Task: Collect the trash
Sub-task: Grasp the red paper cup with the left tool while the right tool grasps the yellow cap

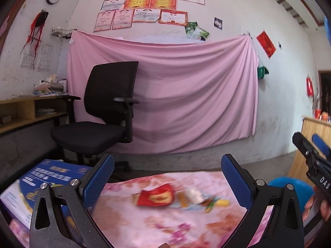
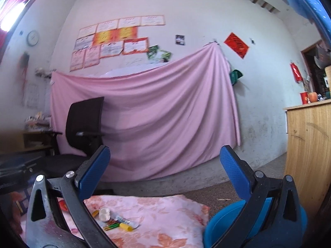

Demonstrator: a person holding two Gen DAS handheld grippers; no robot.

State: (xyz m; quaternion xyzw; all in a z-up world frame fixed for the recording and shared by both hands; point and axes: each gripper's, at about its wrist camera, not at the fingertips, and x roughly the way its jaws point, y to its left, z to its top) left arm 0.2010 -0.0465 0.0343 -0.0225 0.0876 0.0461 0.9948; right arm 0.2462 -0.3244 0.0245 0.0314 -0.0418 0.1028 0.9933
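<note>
Trash lies on a pink flowered cloth (image 1: 144, 223): a red snack wrapper (image 1: 157, 196), a crumpled white piece (image 1: 194, 194) and small yellow and green bits (image 1: 215, 203). In the right wrist view the white piece (image 2: 104, 214), a clear wrapper (image 2: 126, 221) and a yellow cap (image 2: 126, 226) show on the cloth (image 2: 165, 217). My left gripper (image 1: 167, 175) is open and empty, above and short of the trash. My right gripper (image 2: 165, 167) is open and empty, held above the cloth; it also shows at the right edge of the left wrist view (image 1: 314, 155). A blue bin (image 2: 225, 221) stands right of the cloth.
A black office chair (image 1: 103, 113) stands behind the cloth, before a pink sheet (image 1: 175, 93) hung on the wall. A blue printed box (image 1: 41, 184) lies at the left. A wooden cabinet (image 2: 308, 155) stands at the right. A desk with books (image 1: 31, 107) is at far left.
</note>
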